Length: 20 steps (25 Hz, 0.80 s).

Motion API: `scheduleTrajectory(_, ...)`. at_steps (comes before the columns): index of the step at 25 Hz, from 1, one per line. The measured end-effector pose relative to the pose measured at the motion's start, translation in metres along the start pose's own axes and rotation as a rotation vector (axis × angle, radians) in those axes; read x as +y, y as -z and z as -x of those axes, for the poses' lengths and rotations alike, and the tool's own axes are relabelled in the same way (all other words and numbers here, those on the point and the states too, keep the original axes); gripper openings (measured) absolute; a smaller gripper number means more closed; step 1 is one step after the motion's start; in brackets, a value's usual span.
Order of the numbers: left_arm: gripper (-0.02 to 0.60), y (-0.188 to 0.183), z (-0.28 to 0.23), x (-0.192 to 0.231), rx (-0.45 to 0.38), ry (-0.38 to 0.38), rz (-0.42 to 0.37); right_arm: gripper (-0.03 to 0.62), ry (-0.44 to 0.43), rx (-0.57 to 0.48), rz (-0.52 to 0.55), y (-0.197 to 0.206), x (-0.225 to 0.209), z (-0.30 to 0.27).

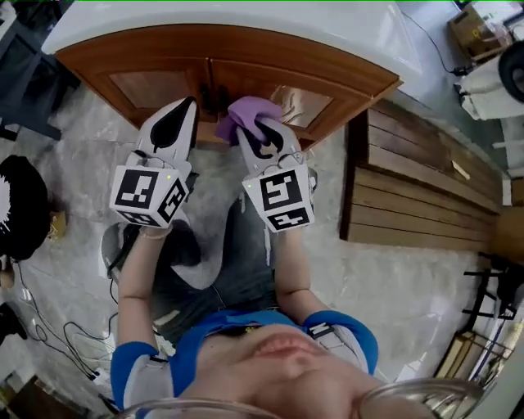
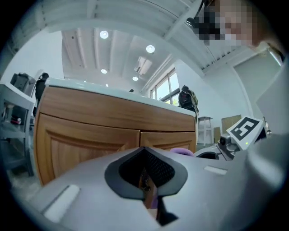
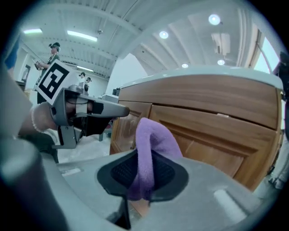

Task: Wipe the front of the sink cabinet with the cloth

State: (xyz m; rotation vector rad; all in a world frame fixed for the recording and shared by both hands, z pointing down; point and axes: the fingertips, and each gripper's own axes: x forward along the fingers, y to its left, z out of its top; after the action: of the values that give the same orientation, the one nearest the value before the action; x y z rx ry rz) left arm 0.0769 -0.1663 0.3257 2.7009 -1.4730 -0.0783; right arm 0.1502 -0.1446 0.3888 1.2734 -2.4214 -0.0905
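Cloth, judged soft, light and floppy, is pinched mid-fold between the jaws of the right gripper close before the sink cabinet, while those of the left gripper are pressed together, empty.

Cloth in my right gripper: plain lilac-purple. Sink cabinet front: warm orange-brown wood, visible grain, darker brown at the panel edges. Countertop: white. Right gripper and left gripper: light grey shells, black textured pads. 2 marker cubes: white faces with black square patterns. Floor: pale grey marbling. Slatted panel on my right: mid-brown. My sleeves: blue over grey. Trousers: dark grey.
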Motion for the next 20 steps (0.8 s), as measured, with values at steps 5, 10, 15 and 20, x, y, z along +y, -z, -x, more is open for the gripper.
scheduleTrajectory(5,0.000,0.029,-0.005,0.008,0.050,-0.019,-0.053,0.063,0.024,-0.084,0.005,-0.019,-0.002,-0.005)
scheduleTrajectory(10,0.000,0.064,-0.008,0.024,0.048,-0.028,-0.010,0.064,0.029,-0.102,0.087,-0.043,0.007,-0.006)
scheduleTrajectory(15,0.000,0.056,-0.016,0.025,0.042,0.023,-0.140,0.063,0.114,-0.049,0.239,-0.068,0.002,-0.017)
scheduleTrajectory(20,0.000,0.044,-0.019,0.036,0.044,0.034,-0.089,0.063,0.160,-0.014,0.296,-0.076,0.004,-0.035)
